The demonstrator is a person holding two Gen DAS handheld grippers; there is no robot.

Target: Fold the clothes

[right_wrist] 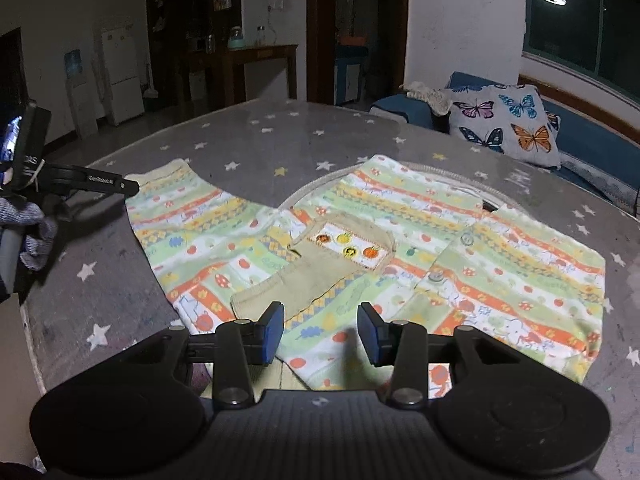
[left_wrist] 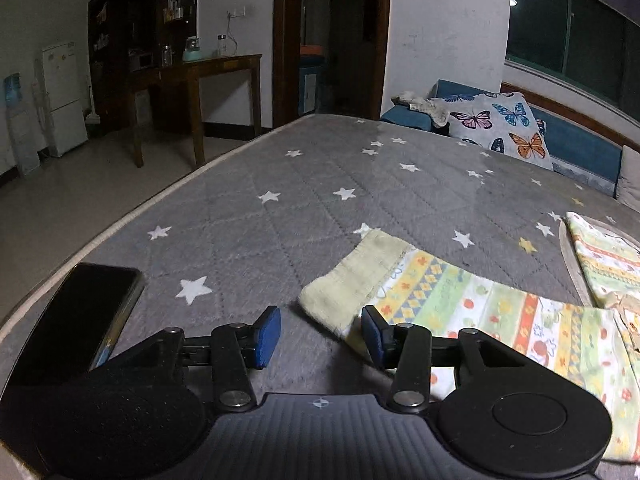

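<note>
Left gripper [left_wrist: 321, 330]: jaws wide, holding nothing; hovers at the sleeve cuff [left_wrist: 344, 280], which lies at its 1 o'clock on the star-print bedspread [left_wrist: 248, 216]
Garment: a striped children's top [right_wrist: 360, 256] spread flat on the bed; one sleeve folded across its front, beige cuff just ahead of the right gripper
Right gripper [right_wrist: 320, 330]: jaws wide, empty, over the top's near hem
Butterfly pillow [right_wrist: 508, 120]: 2 o'clock, well apart

Left gripper [left_wrist: 321, 338] – matte black linkage arms, silver rivets at pivots, blue pads [left_wrist: 267, 336], ribbed black base with small crosshair mark, round black discs either side. Right gripper [right_wrist: 321, 334] – same build, blue pads [right_wrist: 273, 332], silver rivets, dusty black housing.
</note>
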